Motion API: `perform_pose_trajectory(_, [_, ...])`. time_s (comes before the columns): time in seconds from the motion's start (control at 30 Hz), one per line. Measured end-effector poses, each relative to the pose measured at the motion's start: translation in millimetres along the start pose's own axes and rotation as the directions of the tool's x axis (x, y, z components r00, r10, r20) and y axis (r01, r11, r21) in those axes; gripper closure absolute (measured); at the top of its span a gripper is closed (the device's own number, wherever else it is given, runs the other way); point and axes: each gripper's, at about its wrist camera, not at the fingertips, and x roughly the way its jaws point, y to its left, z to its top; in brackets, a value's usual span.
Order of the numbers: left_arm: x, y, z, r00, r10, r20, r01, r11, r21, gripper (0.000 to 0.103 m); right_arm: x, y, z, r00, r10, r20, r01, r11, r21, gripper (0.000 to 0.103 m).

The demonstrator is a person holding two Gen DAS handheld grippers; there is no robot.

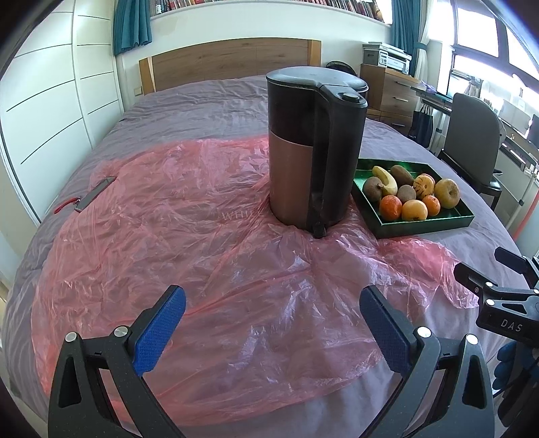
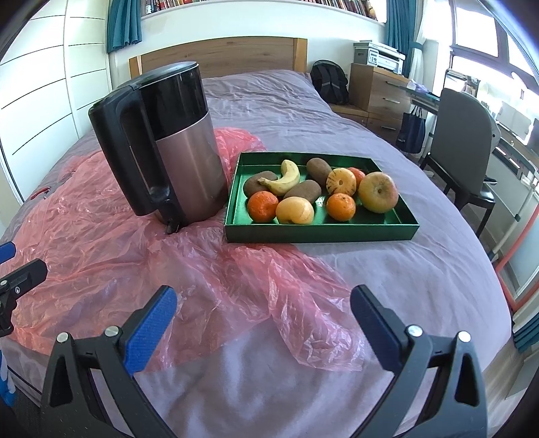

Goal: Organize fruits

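Already gathered in the green tray (image 2: 320,232) at one o'clock: banana (image 2: 284,177), oranges (image 2: 262,206), apple (image 2: 378,191), kiwis (image 2: 302,190). Both tongs, left (image 1: 273,325) and right (image 2: 264,321), spread wide, grasping nothing, held low above bed (image 2: 387,269). Kettle (image 2: 168,145) parked at eleven o'clock, weighting pink plastic (image 2: 101,242).

A bedroom in a home: a wide bed (image 2: 337,111) with a wooden headboard (image 2: 219,57), white wardrobe doors (image 1: 50,84), teal curtains (image 1: 131,23), a shelf of books (image 1: 256,2) above, and a dresser (image 2: 377,91) with a printer (image 2: 382,55) beside a chair (image 2: 465,134) by the windows.
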Motion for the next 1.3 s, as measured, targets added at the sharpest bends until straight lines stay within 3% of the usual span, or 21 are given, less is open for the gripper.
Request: perform_pose_trajectory(1.3, [2.7,0.7,-1.2,1.0,-0.002,-0.011,0.002,1.0,0.005,0.001,2.4,-0.9,-4.5,1.0,-0.006,-0.015,0.006,1.0,0.001,0.0])
